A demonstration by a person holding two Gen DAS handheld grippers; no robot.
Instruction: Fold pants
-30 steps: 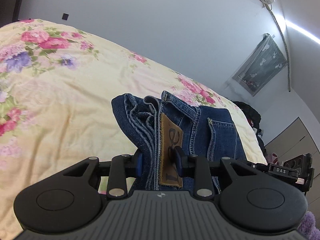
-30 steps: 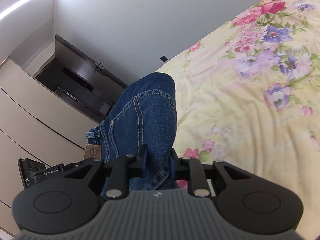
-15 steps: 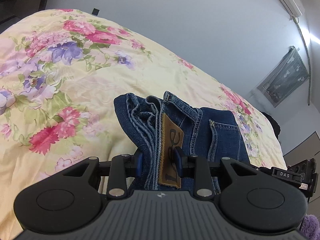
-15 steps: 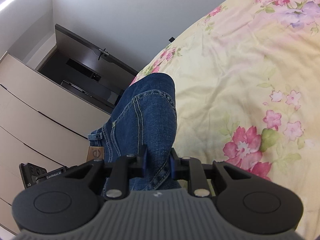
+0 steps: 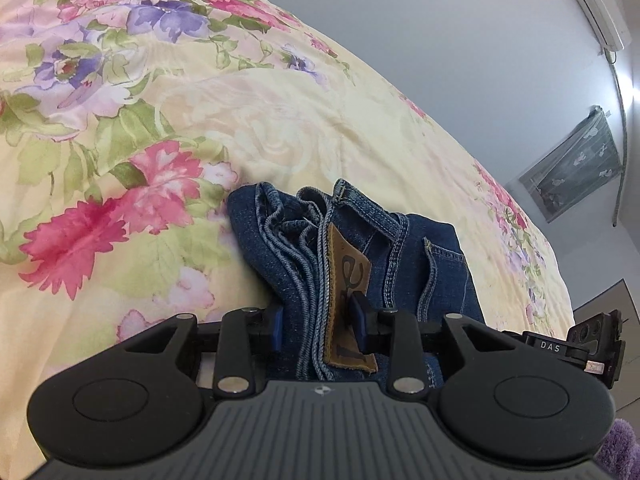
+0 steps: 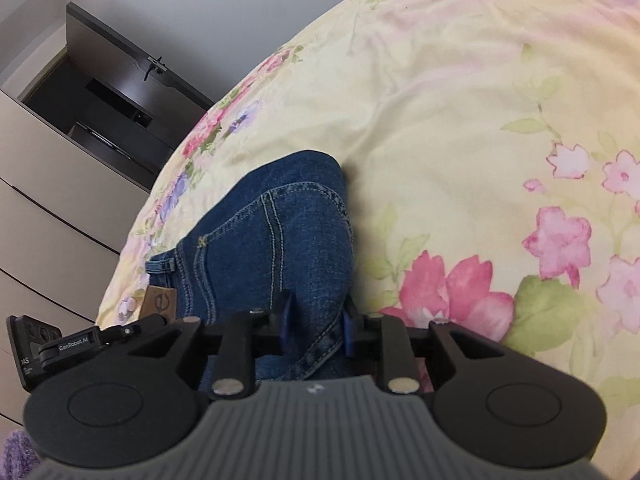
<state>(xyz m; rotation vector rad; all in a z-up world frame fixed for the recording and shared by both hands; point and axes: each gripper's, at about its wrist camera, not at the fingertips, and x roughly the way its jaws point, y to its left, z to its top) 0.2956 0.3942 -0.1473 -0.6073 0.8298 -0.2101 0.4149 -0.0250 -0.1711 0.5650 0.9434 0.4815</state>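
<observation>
Both jaws clamped on the jeans: left gripper pinching the waistband stack, right gripper the other edge, probably so the folded layers stay together above the bedspread.

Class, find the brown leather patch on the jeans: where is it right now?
In the left wrist view the patch sits low at centre on the jeans waistband, clamped between the left gripper fingers. The right wrist view shows it at lower left.

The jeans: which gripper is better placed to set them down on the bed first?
Probably the left gripper. It clamps the stacked waistband of the jeans at the leather patch, low over the bedspread. The right gripper pinches one edge.
</observation>
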